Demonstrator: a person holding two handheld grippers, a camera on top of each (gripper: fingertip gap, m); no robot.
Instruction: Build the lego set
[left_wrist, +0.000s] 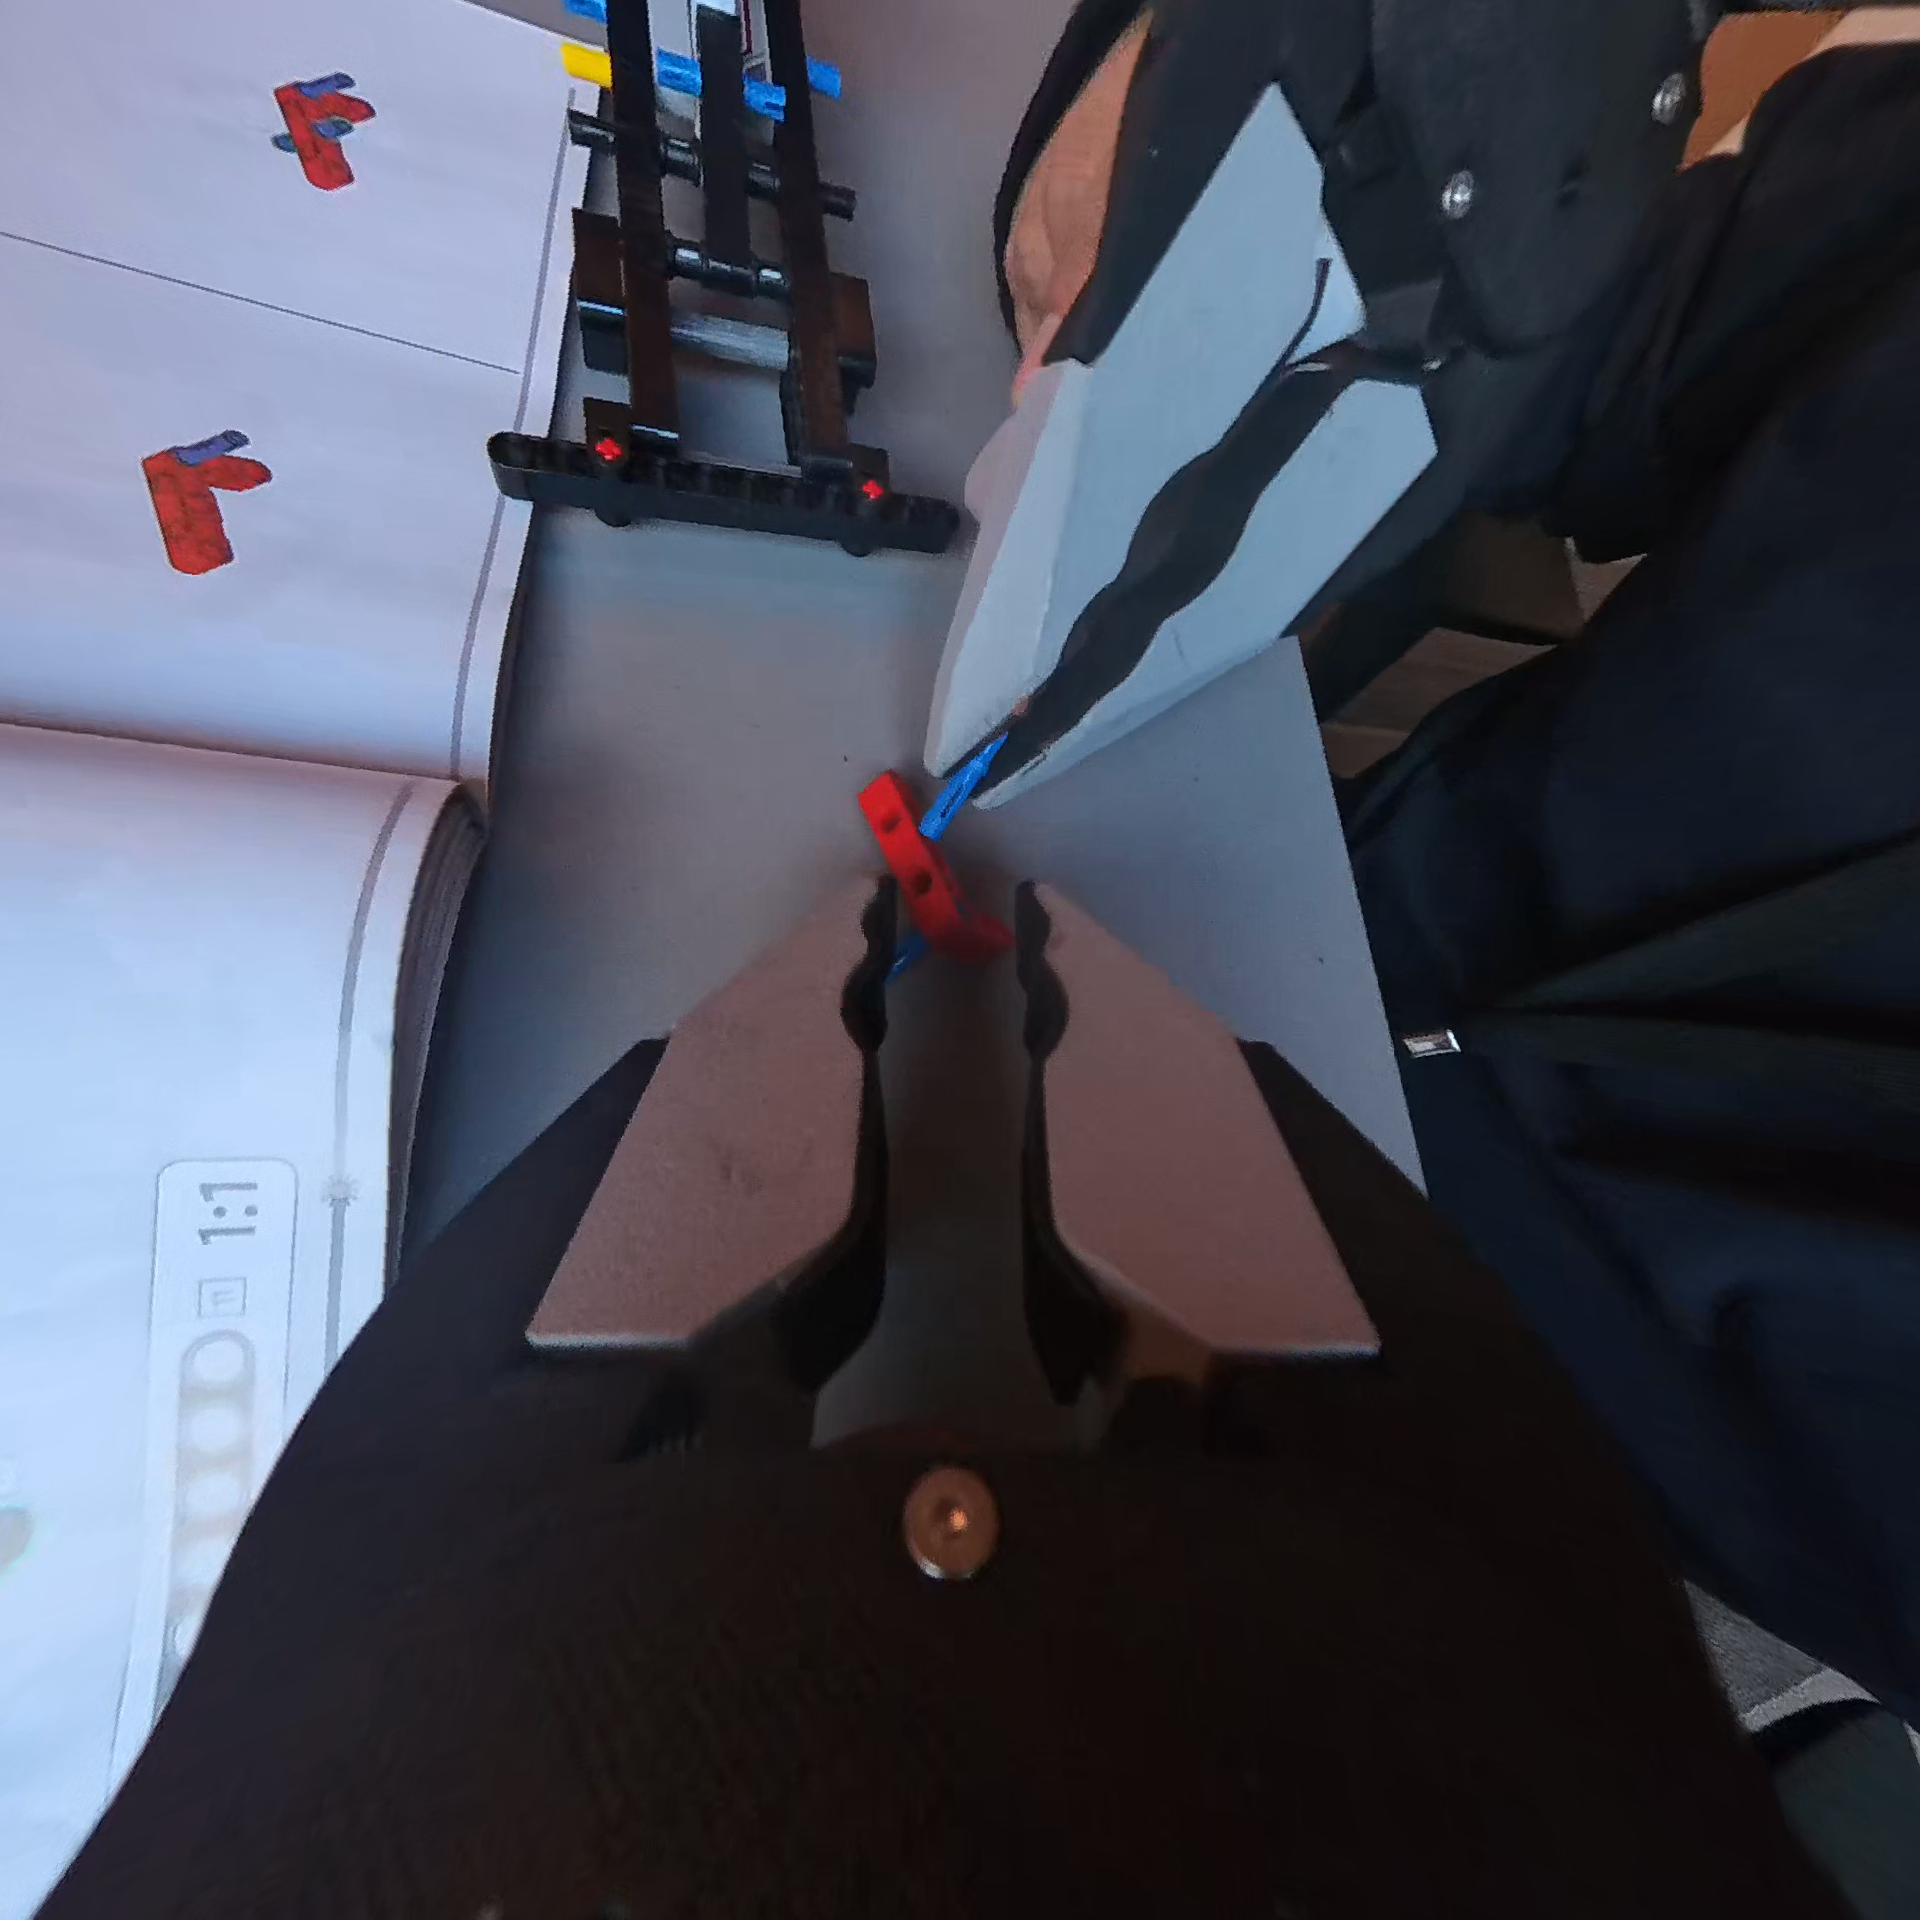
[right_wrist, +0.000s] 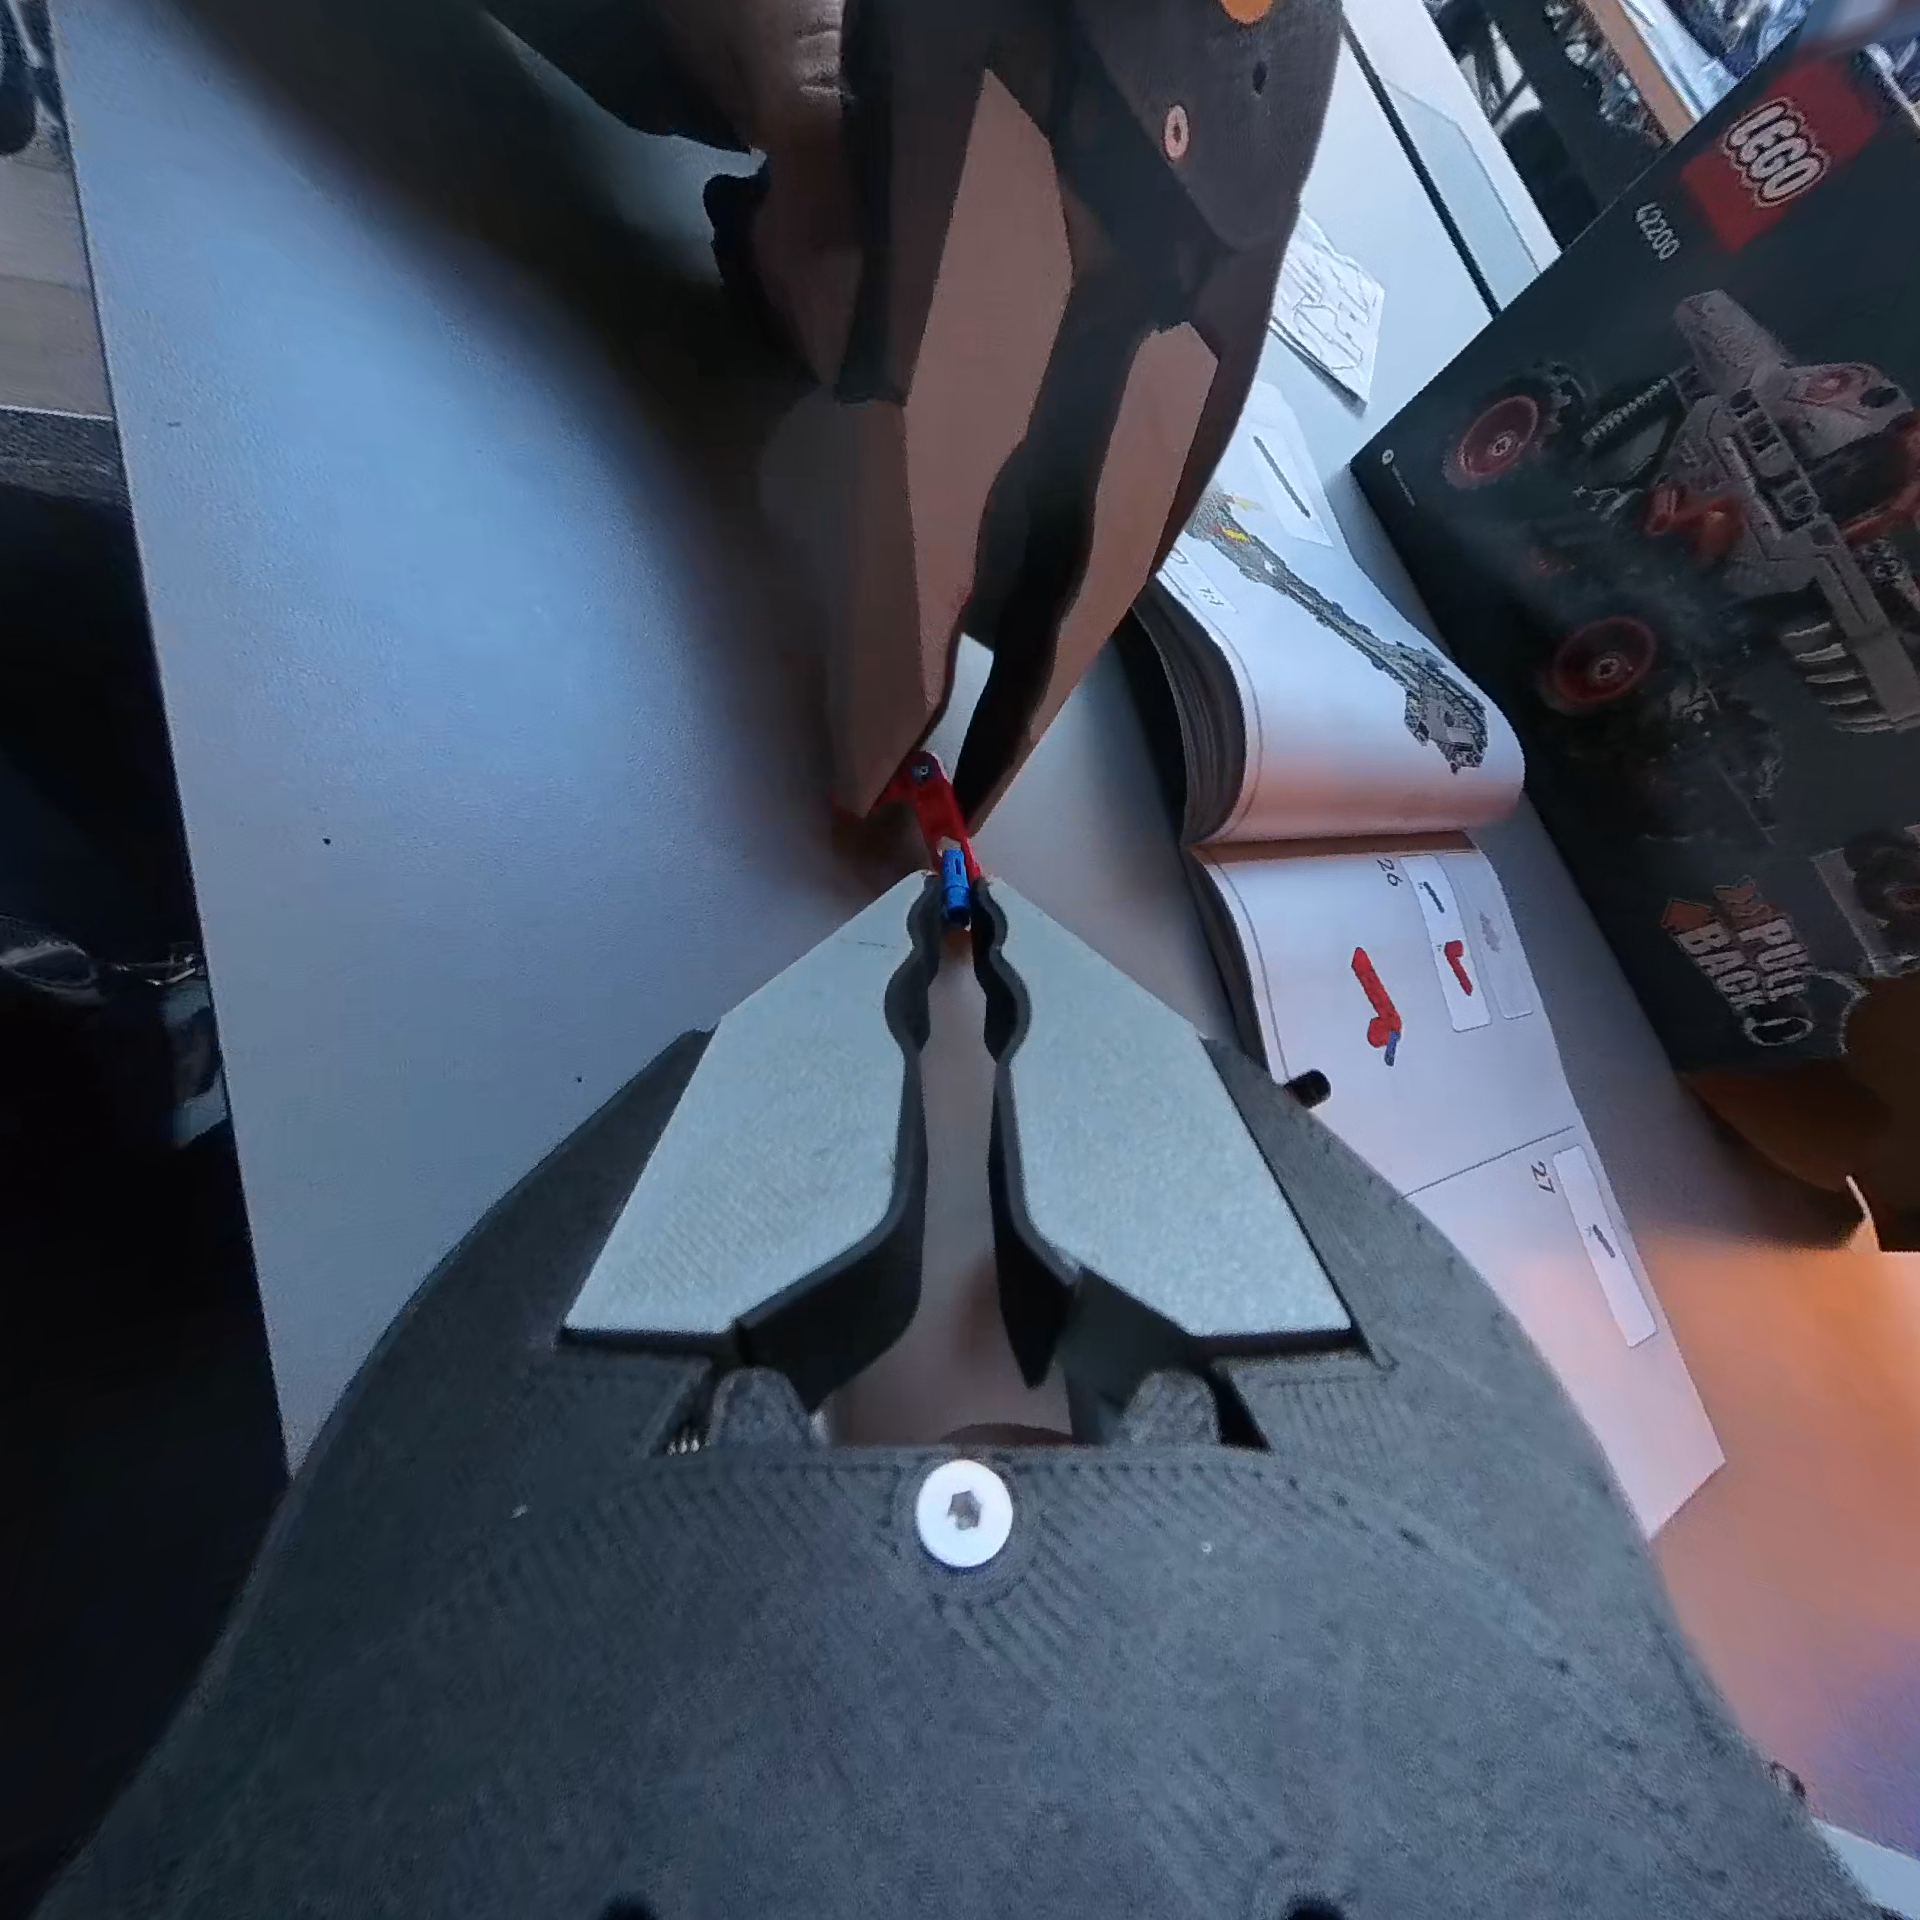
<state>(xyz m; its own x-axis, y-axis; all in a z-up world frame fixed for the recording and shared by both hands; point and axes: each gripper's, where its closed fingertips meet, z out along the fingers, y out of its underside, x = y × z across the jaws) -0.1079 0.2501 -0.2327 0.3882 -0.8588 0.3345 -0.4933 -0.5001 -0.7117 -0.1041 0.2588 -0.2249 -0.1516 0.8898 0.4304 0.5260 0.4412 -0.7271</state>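
Note:
A small red L-shaped beam (left_wrist: 920, 862) is held just above the grey table (left_wrist: 675, 675). My left gripper (left_wrist: 954, 906) is shut on its lower end. A blue pin (left_wrist: 961, 798) meets the side of the beam, and my right gripper (left_wrist: 975, 771) is shut on the pin, coming in from the upper right. A second blue pin end (left_wrist: 902, 958) sticks out by my left finger. In the right wrist view my right gripper (right_wrist: 951, 906) pinches the blue pin (right_wrist: 954, 881) at its tips, touching the red beam (right_wrist: 925, 805), which my left gripper (right_wrist: 914, 802) holds from above.
A black Technic frame (left_wrist: 717, 312) with a long black beam lies farther back on the table. An open instruction booklet (left_wrist: 208, 727) (right_wrist: 1403, 987) lies beside it. The set's dark box (right_wrist: 1714, 520) is at the right. The table edge (left_wrist: 1351, 935) runs next to a person's dark clothing. Only a small space, under 4 cm, lies between the two pairs of fingers.

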